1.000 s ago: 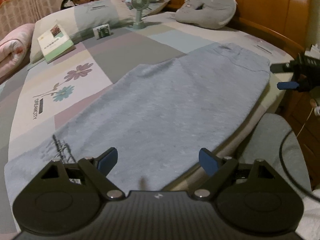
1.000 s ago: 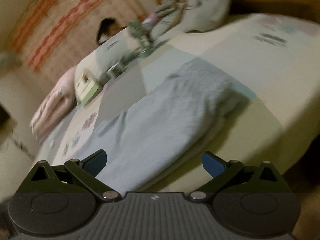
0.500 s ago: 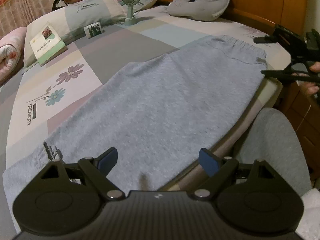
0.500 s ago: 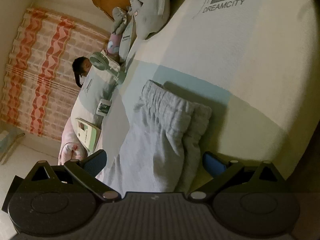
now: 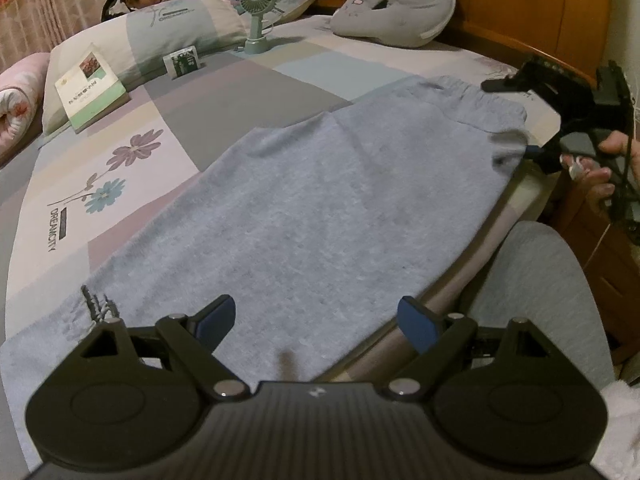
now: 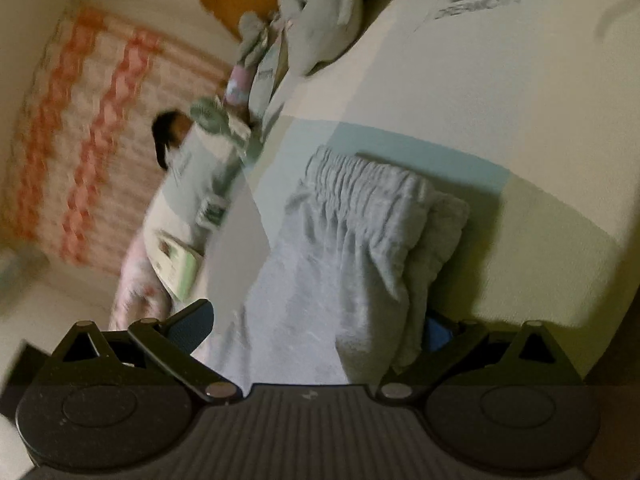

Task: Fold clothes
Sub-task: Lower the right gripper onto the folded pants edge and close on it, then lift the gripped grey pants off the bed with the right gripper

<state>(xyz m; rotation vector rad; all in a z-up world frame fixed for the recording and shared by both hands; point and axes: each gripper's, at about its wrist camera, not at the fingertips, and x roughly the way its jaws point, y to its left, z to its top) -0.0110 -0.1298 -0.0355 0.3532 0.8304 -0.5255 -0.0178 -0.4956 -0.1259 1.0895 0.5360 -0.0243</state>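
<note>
Right gripper (image 6: 316, 328) has advanced, jaws straddling the trousers' (image 6: 340, 264) waistband.

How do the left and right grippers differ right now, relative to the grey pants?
The left gripper hovers at the pants' leg end, nothing between its fingers. The right gripper is rolled sideways, straddling the waistband corner. Both are open; neither pinches the fabric.

free: bed (image 5: 248, 92) centre | obstacles: book (image 5: 90, 88), fan (image 5: 258, 12), cushion (image 5: 400, 8) near headboard (image 5: 520, 4)
</note>
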